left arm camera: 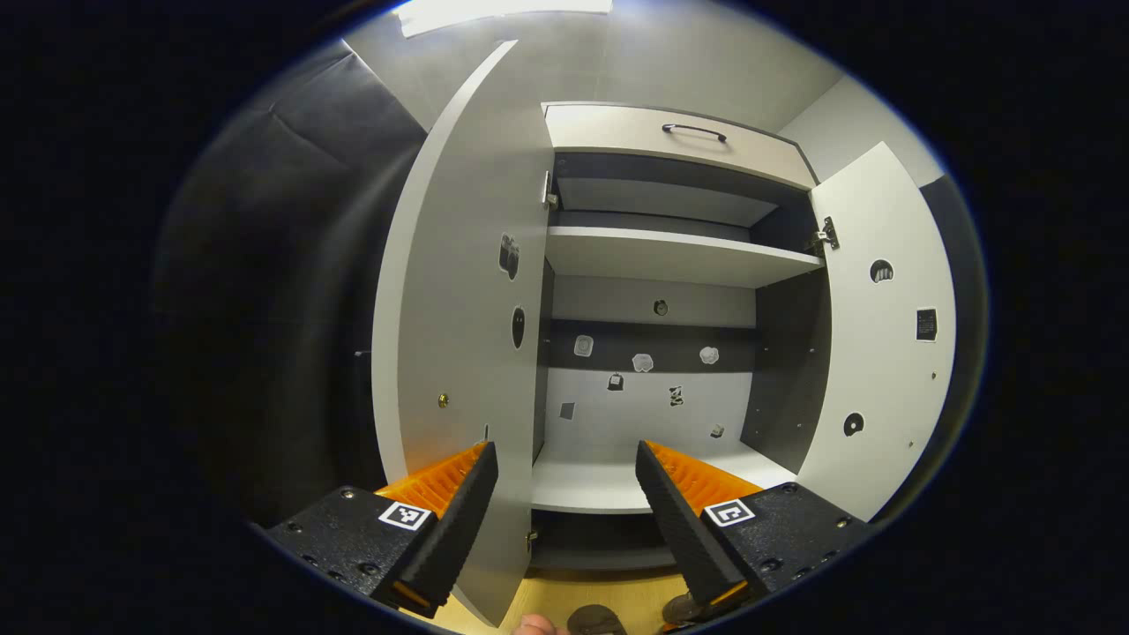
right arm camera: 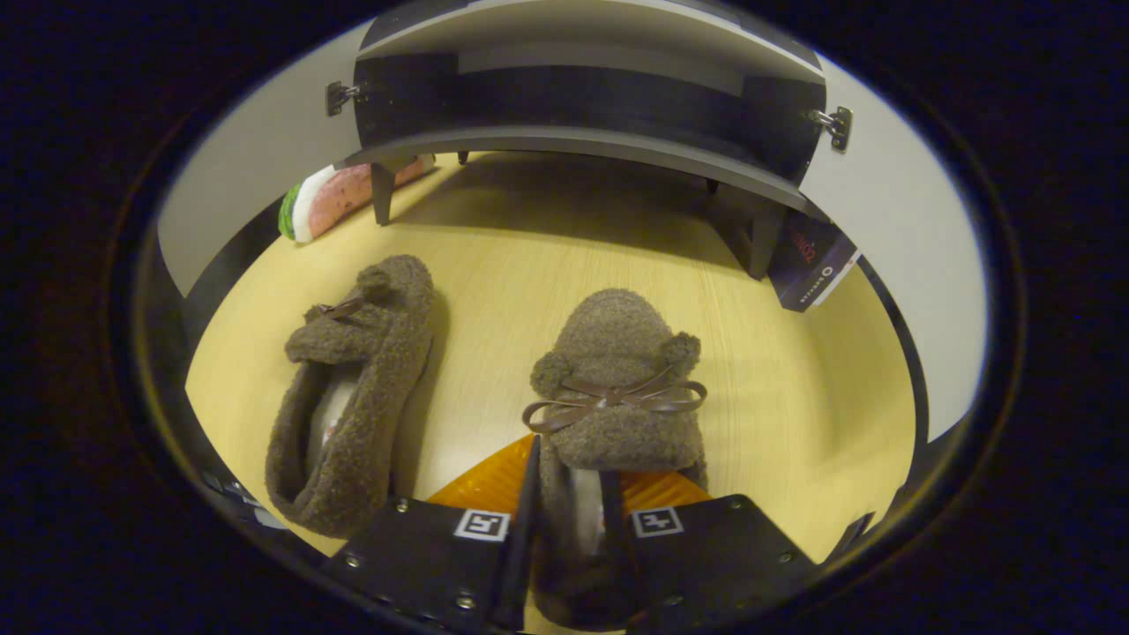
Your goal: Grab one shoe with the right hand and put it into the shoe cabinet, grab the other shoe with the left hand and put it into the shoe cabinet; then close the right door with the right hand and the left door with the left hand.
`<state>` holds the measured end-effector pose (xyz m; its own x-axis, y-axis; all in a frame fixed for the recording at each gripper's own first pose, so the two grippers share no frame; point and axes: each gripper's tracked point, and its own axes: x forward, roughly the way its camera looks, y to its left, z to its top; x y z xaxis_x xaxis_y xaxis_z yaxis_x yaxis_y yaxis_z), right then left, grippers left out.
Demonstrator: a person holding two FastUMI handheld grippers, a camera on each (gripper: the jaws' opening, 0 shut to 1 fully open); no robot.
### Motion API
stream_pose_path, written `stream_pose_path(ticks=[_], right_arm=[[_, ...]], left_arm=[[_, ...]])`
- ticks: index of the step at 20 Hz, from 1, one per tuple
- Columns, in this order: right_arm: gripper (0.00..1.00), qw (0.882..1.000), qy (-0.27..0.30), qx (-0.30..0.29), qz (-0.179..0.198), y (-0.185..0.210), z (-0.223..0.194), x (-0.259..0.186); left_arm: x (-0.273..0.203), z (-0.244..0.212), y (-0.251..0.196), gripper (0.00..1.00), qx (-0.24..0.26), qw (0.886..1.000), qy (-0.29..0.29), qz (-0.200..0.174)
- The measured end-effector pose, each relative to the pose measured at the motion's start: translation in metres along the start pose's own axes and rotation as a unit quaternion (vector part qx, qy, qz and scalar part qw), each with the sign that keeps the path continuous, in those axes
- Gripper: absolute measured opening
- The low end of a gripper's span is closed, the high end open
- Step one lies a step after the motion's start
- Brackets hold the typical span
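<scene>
Fuzzy brown shoe (right arm camera: 615, 388) sits pinched in right claw (right arm camera: 569, 494); left claw (left arm camera: 566, 476) gapes empty.

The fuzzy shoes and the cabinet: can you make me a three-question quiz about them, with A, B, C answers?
1. Where are the two shoes?
A. On the wooden floor in front of the cabinet
B. On the cabinet's top shelf
C. Inside the drawer

2. What colour are the shoes?
A. Red
B. Brown
C. Blue

3. How are the cabinet doors?
A. Both shut
B. One shut
C. Both open

Answers:
1 A: the left shoe and the right shoe lie on the floor in front of the shoe cabinet, and the right tongs are closed on the right shoe.
2 B: both are fuzzy brown, each with a small bow.
3 C: the left door and the right door swing out wide, seen past the open left tongs.
</scene>
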<state>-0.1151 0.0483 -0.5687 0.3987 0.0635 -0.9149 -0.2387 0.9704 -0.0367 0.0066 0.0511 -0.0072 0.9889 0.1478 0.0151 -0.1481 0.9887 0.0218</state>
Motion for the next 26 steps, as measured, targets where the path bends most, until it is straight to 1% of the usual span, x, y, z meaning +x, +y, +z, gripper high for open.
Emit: stream_pose_path(ticks=[2, 5, 6, 7, 8, 9, 11, 12, 14, 17, 18, 19, 23, 24, 26], right_arm=[[0.10, 1.000, 0.008, 0.002, 0.002, 0.003, 0.000, 0.000], [0.09, 1.000, 0.003, -0.001, 0.004, 0.003, 0.004, -0.005], [0.05, 1.000, -0.002, 0.001, 0.005, 0.002, 0.007, -0.008], [0.09, 1.000, -0.004, 0.005, 0.013, 0.005, 0.008, -0.011], [0.08, 1.000, -0.005, 0.014, 0.027, 0.010, 0.009, -0.014], [0.08, 0.999, -0.007, 0.020, 0.033, 0.011, 0.011, -0.017], [0.08, 0.999, -0.015, 0.024, 0.036, 0.008, 0.014, -0.020], [0.00, 0.999, -0.010, 0.026, 0.039, 0.009, 0.010, -0.019], [0.00, 0.998, -0.010, 0.042, 0.042, 0.007, 0.012, -0.022], [0.00, 0.997, -0.026, 0.063, 0.038, -0.003, 0.019, -0.030], [0.04, 0.996, -0.028, 0.075, 0.042, -0.005, 0.019, -0.033], [0.00, 0.995, -0.030, 0.083, 0.046, -0.006, 0.020, -0.037], [0.00, 0.992, -0.041, 0.099, 0.060, -0.013, 0.028, -0.049], [0.00, 0.992, -0.049, 0.101, 0.062, -0.013, 0.033, -0.053], [0.00, 0.991, -0.061, 0.100, 0.067, -0.014, 0.041, -0.064]], left_arm=[[-0.001, -0.001, 0.000, 0.97, -0.003, 1.000, 0.000, 0.000], [-0.002, -0.001, 0.000, 0.97, -0.005, 1.000, 0.000, -0.002], [-0.001, 0.000, 0.000, 0.97, -0.005, 1.000, -0.001, -0.002], [0.000, -0.001, 0.000, 0.97, -0.005, 1.000, 0.000, -0.002], [-0.001, -0.001, 0.000, 0.97, -0.004, 1.000, 0.000, -0.002], [-0.002, -0.001, -0.001, 0.97, -0.004, 1.000, 0.000, -0.003], [-0.002, 0.000, -0.001, 0.97, -0.006, 1.000, -0.002, -0.005], [-0.002, 0.000, -0.001, 0.97, -0.008, 1.000, -0.002, -0.007], [-0.002, 0.000, -0.001, 0.97, -0.008, 1.000, -0.003, -0.008], [-0.002, -0.002, -0.001, 0.97, -0.001, 1.000, -0.001, -0.009], [-0.002, -0.001, -0.001, 0.97, 0.001, 1.000, -0.001, -0.009], [-0.002, -0.002, 0.000, 0.97, 0.002, 1.000, -0.001, -0.009], [-0.002, -0.002, -0.001, 0.99, 0.001, 1.000, -0.003, -0.011], [-0.002, -0.002, -0.001, 0.96, 0.004, 1.000, -0.003, -0.011], [-0.003, -0.003, -0.001, 0.96, 0.011, 1.000, -0.003, -0.012]])
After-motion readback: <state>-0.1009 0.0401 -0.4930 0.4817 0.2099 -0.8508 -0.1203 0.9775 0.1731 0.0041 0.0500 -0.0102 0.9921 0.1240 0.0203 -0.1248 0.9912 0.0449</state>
